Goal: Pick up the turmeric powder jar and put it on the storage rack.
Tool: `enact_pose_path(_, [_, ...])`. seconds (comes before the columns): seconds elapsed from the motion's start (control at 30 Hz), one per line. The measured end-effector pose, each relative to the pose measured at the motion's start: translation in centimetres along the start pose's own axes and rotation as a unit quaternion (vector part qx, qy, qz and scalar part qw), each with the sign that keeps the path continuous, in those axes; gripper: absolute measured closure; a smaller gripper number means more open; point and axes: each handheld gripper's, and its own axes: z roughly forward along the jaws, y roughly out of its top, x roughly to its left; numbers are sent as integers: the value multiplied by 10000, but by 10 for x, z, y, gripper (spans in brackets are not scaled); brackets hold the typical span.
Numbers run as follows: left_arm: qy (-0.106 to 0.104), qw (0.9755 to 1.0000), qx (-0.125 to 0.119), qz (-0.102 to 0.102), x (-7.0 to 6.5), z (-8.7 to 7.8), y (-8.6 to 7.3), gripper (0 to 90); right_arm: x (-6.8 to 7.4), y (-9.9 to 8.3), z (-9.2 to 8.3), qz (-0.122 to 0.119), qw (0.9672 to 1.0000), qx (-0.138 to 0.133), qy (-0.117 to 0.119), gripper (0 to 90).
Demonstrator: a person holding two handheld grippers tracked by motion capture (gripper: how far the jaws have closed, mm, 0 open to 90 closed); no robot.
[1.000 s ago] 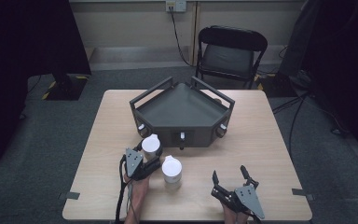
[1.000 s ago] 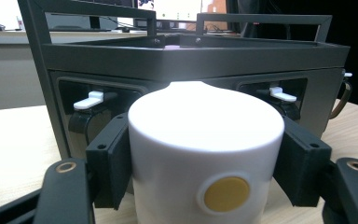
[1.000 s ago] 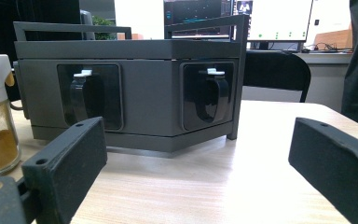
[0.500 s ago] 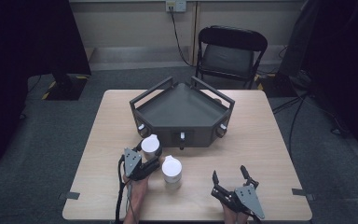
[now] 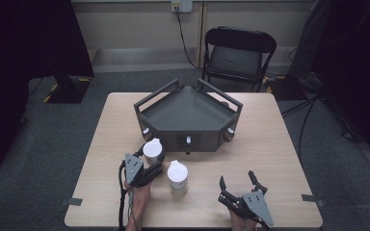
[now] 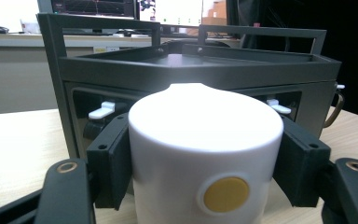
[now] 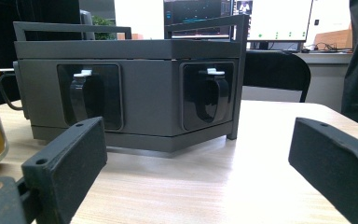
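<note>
So the white-capped spice jar (image 6: 205, 154) with the round yellow dot on its cap sits clamped in the left gripper (image 5: 150, 163), both black pads pressing on the sides of the cap. It stands near the front-left of the light wooden table (image 5: 279, 144), just in front of the dark grey three-sided metal rack (image 5: 188, 115), close to one of the rack's front openings. The jar is upright, long axis vertical, cap up; in the left gripper view the yellow dot faces back toward the hand and the cap's small raised lip points toward the rack.

A second white-capped jar (image 5: 177, 174) stands just beside the first, to its right, free of either gripper. In the right gripper view its glass body shows some brownish powder inside.

The right gripper (image 5: 238, 185) rests near the front-right edge of the table, jaws spread wide with nothing between them, well apart from both jars.

Progress-wise, this looks like early days: the grab is done, but the jar isn't in the rack yet, and the second jar hasn't been touched. Probably the lift and the placing are what's left.
</note>
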Motion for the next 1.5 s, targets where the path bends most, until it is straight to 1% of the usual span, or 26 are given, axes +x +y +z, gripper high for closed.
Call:
enact_pose_path(0.07, [-43, 10000, -15, -4, 0, -3, 5, 308, 0, 0, 0, 3, 10000, 0, 0, 28])
enact_pose_path(0.13, [-48, 10000, -41, -4, -1, -4, 6, 307, 0, 0, 0, 0, 10000, 0, 0, 28])
enact_pose_path(0.5, [-142, 9993, -337, 76, -1, -16, 26, 308, 0, 0, 0, 3, 10000, 3, -9, 28])
enact_pose_path(0.7, [-205, 9988, -430, 135, -2, -17, 34, 307, 0, 0, 0, -1, 10000, 1, -12, 28])
enact_pose_path(0.97, [-301, 9983, -446, 218, -2, -11, 48, 308, 0, 0, 0, 1, 10000, 2, -13, 28])
enact_pose_path(1.0, [-311, 9983, -449, 220, -2, -10, 49, 308, 0, 0, 0, 2, 10000, 2, -14, 28])
enact_pose_path(1.07, [-343, 9982, -472, 162, -1, -8, 54, 308, 0, 0, 0, 1, 10000, 2, -15, 28])
enact_pose_path(1.23, [-342, 9981, -458, 236, 1, -1, 66, 308, 0, 0, 0, 2, 10000, 2, -14, 28])
enact_pose_path(1.5, [-336, 9983, -410, 233, 2, 9, 81, 308, 1, 0, 0, 7, 10000, 4, -24, 28])
